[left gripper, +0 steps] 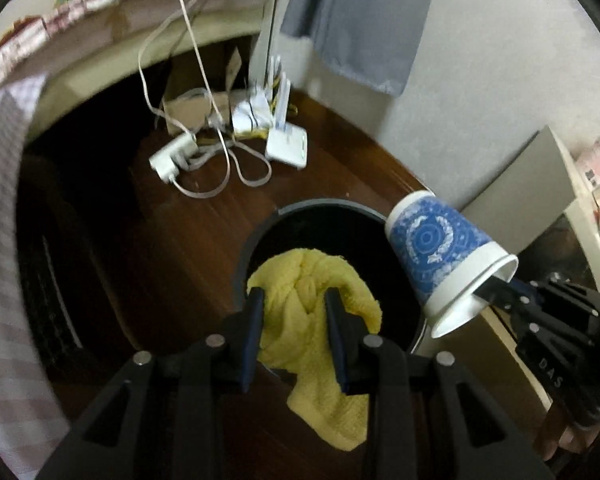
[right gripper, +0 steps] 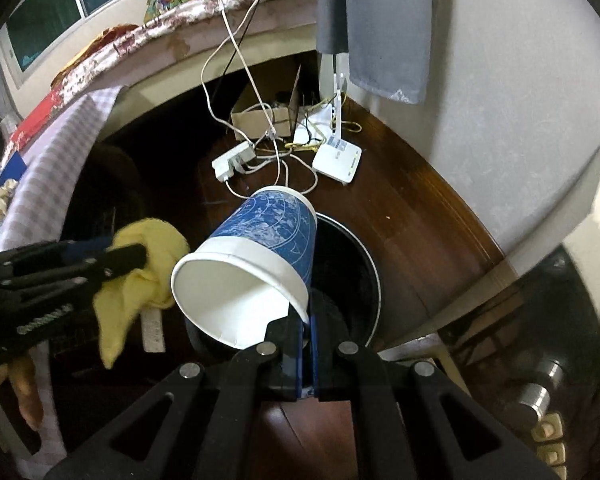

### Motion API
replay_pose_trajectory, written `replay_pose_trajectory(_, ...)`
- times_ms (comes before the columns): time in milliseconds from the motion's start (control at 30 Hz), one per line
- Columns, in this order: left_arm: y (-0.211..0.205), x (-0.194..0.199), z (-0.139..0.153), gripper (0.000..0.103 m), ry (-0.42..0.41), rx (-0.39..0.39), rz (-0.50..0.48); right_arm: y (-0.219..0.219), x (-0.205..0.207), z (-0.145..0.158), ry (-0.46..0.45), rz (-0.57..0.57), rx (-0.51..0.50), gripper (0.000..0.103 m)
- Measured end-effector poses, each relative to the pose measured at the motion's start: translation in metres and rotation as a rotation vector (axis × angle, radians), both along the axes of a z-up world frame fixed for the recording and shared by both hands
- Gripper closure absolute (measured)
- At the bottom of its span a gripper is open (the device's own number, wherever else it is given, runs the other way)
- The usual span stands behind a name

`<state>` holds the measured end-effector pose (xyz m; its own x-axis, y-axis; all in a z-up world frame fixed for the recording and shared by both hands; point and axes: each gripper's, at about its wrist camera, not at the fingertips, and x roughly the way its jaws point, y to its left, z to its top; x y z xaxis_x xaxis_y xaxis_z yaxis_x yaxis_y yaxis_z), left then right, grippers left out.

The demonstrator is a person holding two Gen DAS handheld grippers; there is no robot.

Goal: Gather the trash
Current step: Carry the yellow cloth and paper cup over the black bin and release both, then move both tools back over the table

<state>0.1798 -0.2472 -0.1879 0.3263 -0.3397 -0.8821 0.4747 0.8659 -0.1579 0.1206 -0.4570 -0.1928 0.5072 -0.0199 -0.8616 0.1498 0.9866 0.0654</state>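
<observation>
Paper cup [right gripper: 252,264] pinched by right tongs [right gripper: 306,344] (arm lettered "DAS").

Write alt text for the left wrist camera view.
The left gripper holds a yellow cloth over a dark round bin on a wooden floor. At right, the right gripper pinches the rim of a tilted blue-and-white paper cup.
</observation>
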Motion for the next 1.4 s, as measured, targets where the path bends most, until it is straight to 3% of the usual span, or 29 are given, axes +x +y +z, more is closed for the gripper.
replay_pose_trajectory(67,-0.001,0.004,-0.012,0.071,0.033,0.001,0.015,0.000,0.005,-0.011,0.019,0.010,-0.006,0.100)
replay_pose_trajectory(133,-0.002,0.011,-0.021,0.060,0.072,-0.010,0.023,0.000,0.011,-0.022,0.029,0.031,-0.014,0.100)
replay_pose_trajectory(200,-0.001,0.019,-0.029,0.035,0.125,0.010,0.048,0.002,0.017,-0.031,0.032,0.043,-0.075,0.099)
replay_pose_trajectory(233,-0.001,0.020,-0.031,0.033,0.138,0.025,0.048,0.004,0.020,-0.035,0.056,0.034,-0.143,0.090)
replay_pose_trajectory(267,-0.001,0.020,-0.030,0.033,0.133,0.040,0.044,0.003,0.022,-0.036,0.067,0.027,-0.177,0.060)
replay_pose_trajectory(333,0.005,0.018,-0.022,0.027,0.093,0.076,0.063,-0.002,0.019,-0.025,0.002,-0.004,-0.201,0.032)
replay_pose_trajectory(567,0.043,0.013,0.039,0.023,-0.023,0.064,0.147,-0.003,0.003,0.034,-0.203,-0.012,-0.155,0.032)
replay_pose_trajectory(733,0.075,0.002,0.092,0.021,-0.143,0.012,0.186,0.036,-0.010,0.085,-0.382,0.113,-0.166,0.032)
replay_pose_trajectory(900,0.116,-0.004,0.139,0.019,-0.246,-0.046,0.251,0.080,-0.012,0.135,-0.501,0.252,-0.054,0.032)
replay_pose_trajectory(1100,0.194,-0.023,0.171,0.011,-0.377,0.015,0.378,0.155,0.005,0.168,-0.494,0.369,-0.048,0.031)
replay_pose_trajectory(1300,0.278,-0.052,0.176,0.009,-0.473,0.048,0.548,0.234,-0.002,0.185,-0.552,0.555,-0.007,0.031)
replay_pose_trajectory(1400,0.317,-0.066,0.173,0.009,-0.476,0.070,0.646,0.271,-0.002,0.188,-0.542,0.646,0.029,0.031)
